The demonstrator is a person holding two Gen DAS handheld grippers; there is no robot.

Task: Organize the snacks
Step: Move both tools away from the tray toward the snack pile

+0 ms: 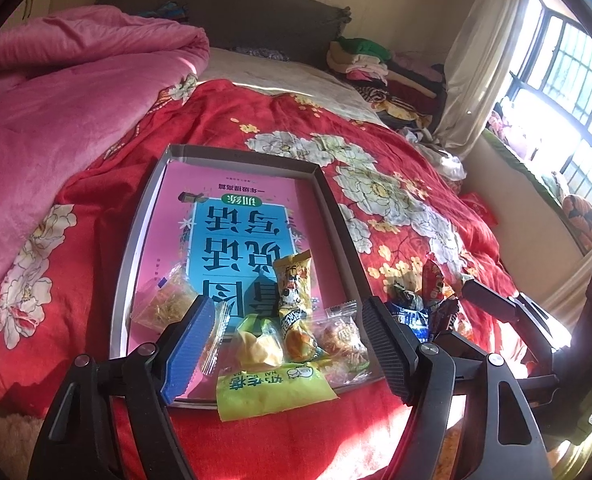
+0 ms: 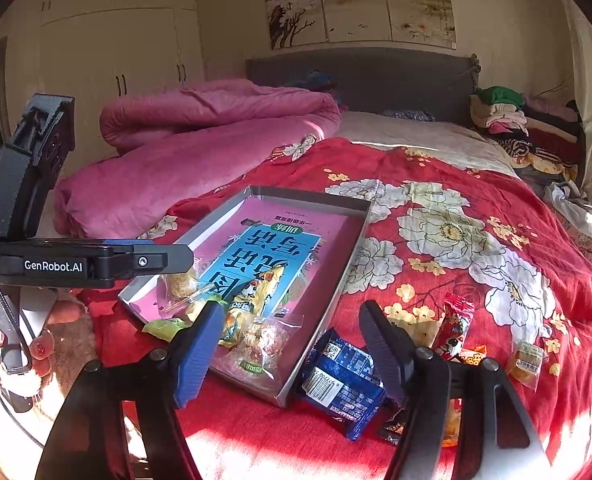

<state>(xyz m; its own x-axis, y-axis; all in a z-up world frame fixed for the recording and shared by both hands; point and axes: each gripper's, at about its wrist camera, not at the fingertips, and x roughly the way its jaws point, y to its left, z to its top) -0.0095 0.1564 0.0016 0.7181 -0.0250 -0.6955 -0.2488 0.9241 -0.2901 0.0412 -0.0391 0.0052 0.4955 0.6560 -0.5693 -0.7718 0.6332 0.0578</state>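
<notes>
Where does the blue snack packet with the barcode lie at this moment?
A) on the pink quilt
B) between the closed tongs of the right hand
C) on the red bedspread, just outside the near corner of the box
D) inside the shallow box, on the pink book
C: the blue snack packet lies on the red bedspread beside the corner of the shallow box, outside its wall and not gripped.

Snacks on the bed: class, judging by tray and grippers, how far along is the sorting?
Done: several packets lie in the tray, including a yellow packet. A green packet overhangs its near edge. In hand: nothing; the left gripper and right gripper are both open and empty. Left: the blue packet, red packet and small wrapped cake remain on the bedspread.
</notes>
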